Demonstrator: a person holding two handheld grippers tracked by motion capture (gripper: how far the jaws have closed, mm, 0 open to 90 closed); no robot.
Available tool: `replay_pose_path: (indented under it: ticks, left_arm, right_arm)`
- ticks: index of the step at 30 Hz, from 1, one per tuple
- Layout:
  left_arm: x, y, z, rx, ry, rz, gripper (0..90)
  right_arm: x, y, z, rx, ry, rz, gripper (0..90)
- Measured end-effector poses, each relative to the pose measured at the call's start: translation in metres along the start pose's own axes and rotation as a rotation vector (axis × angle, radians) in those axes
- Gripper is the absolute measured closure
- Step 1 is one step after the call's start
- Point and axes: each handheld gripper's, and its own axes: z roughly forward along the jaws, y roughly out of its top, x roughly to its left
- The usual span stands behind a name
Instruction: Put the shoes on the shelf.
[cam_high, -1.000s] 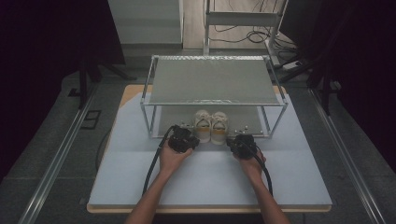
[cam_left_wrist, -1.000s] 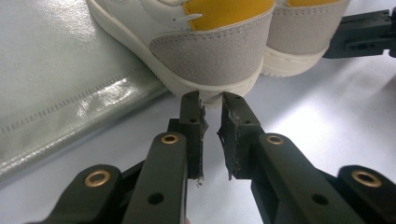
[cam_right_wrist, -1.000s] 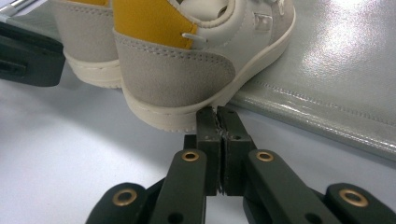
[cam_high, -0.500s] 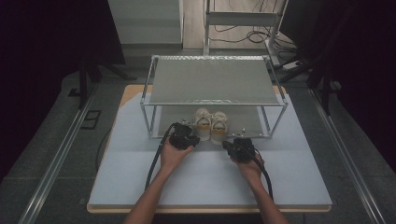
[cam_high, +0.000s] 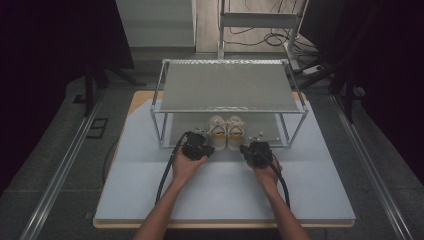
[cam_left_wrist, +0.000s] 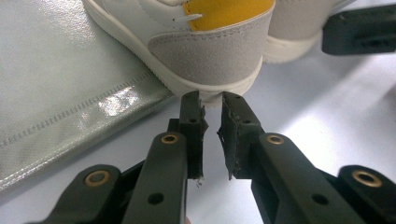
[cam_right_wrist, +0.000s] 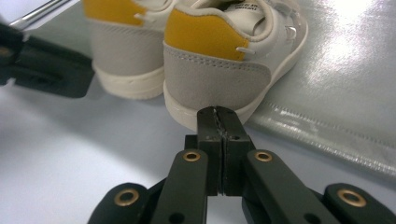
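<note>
While both tongs stand closed, shoes sit just ahead.

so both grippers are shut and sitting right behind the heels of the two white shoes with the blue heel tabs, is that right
Not quite: the heel tabs are yellow, not blue. The right gripper view shows it on the shoe ahead of the right gripper, and the left gripper view on the shoe ahead of the left gripper. The rest stands: both grippers are shut just behind the white shoes' heels.

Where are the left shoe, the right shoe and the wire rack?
left shoe (cam_left_wrist: 210, 56), left gripper view, grey heel panel.
right shoe (cam_right_wrist: 212, 77), right gripper view, grey heel panel.
wire rack (cam_high: 227, 85), high view, top shelf.
</note>
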Motion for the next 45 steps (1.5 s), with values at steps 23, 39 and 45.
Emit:
replay_pose_path:
  ticks: [23,39,45]
  left_arm:
    - [0.009,0.021,0.009,0.026,0.030,0.009,76.8]
    - [0.019,0.025,0.024,0.039,0.045,-0.024,77.7]
    - [0.018,0.025,0.025,0.034,0.052,-0.030,77.8]
  right_arm:
    - [-0.007,0.010,0.017,-0.005,-0.023,0.020,88.8]
    - [-0.009,0.015,0.023,-0.007,-0.034,0.020,88.6]
    - [-0.009,0.021,0.029,-0.013,-0.055,0.022,88.6]
